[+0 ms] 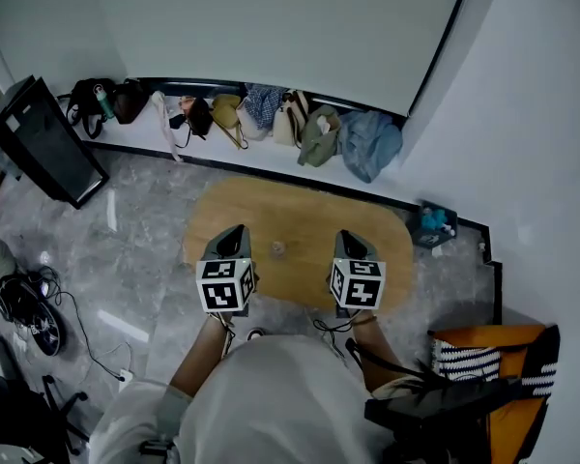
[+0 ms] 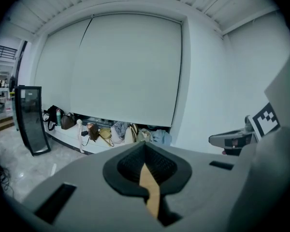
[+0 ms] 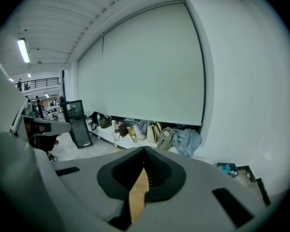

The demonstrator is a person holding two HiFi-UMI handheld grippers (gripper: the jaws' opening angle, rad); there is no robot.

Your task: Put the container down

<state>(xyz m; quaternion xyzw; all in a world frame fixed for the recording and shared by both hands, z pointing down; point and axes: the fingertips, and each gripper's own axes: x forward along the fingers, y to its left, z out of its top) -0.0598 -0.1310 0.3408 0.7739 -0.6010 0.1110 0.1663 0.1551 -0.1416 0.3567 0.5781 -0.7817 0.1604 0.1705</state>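
On the oval wooden table (image 1: 300, 211) stands a small pale container (image 1: 277, 248), between the two grippers and slightly ahead of them. My left gripper (image 1: 234, 233) hovers over the table's near left part, jaws shut with nothing in them. My right gripper (image 1: 351, 238) hovers at the near right, likewise shut and empty. In the left gripper view the jaws (image 2: 145, 149) meet, with only a sliver of table showing through. The right gripper view shows its jaws (image 3: 144, 152) closed the same way. The container is hidden in both gripper views.
Several bags and clothes (image 1: 271, 114) line the ledge under the white roller screen (image 1: 280, 27). A black cabinet (image 1: 43, 143) stands at the left. Cables (image 1: 29, 303) lie on the marble floor. An orange chair with a striped bag (image 1: 483, 365) sits at the near right.
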